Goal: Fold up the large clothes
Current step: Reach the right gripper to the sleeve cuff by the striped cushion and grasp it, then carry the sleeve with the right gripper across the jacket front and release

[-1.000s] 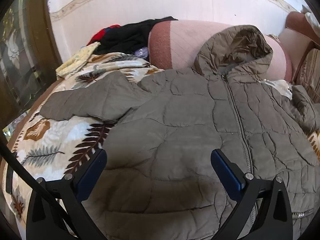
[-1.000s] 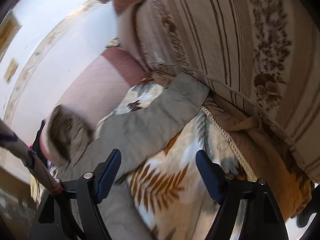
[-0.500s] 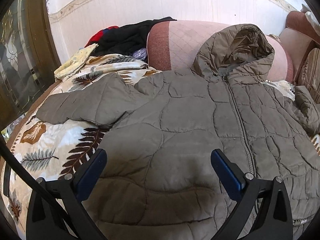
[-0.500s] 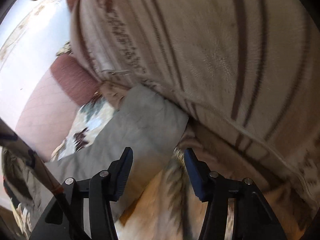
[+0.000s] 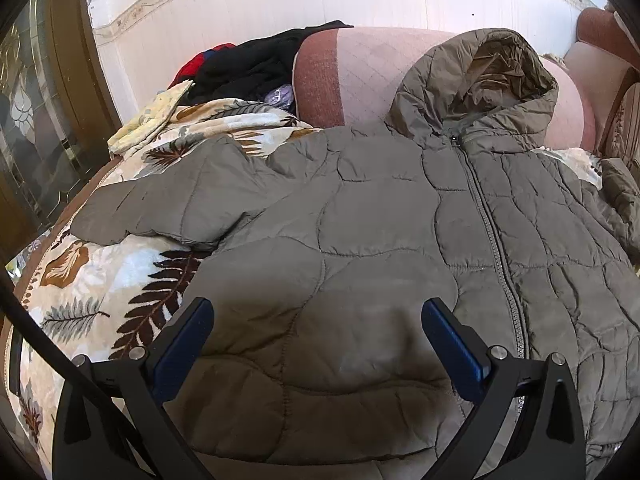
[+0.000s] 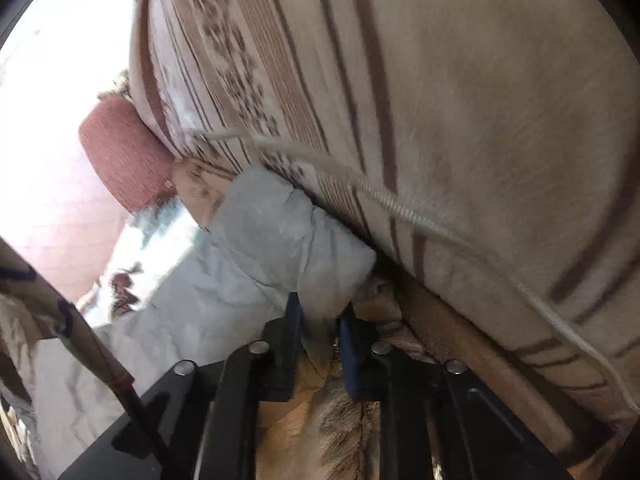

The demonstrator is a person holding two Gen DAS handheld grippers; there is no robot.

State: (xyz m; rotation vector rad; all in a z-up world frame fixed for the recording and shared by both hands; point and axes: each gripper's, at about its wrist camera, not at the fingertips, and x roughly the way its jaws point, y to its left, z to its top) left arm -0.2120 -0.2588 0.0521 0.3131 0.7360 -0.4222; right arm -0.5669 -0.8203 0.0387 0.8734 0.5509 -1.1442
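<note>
Right gripper (image 6: pixel 320 320): clamped on the sleeve cuff (image 6: pixel 320 264), beside the striped cushion (image 6: pixel 440 100).
Left gripper (image 5: pixel 318 320): fingers apart, above the jacket (image 5: pixel 380 220).
Hood (image 5: pixel 480 76): at 1 o'clock.

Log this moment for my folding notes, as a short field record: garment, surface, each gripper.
garment: olive quilted hooded jacket, spread front up, zipper closed
surface: leaf-print blanket
left gripper: open, above the jacket's lower front, holding nothing
right gripper: shut on the jacket's sleeve cuff, beside the striped cushion
other clothes: dark pile behind the blanket
</note>
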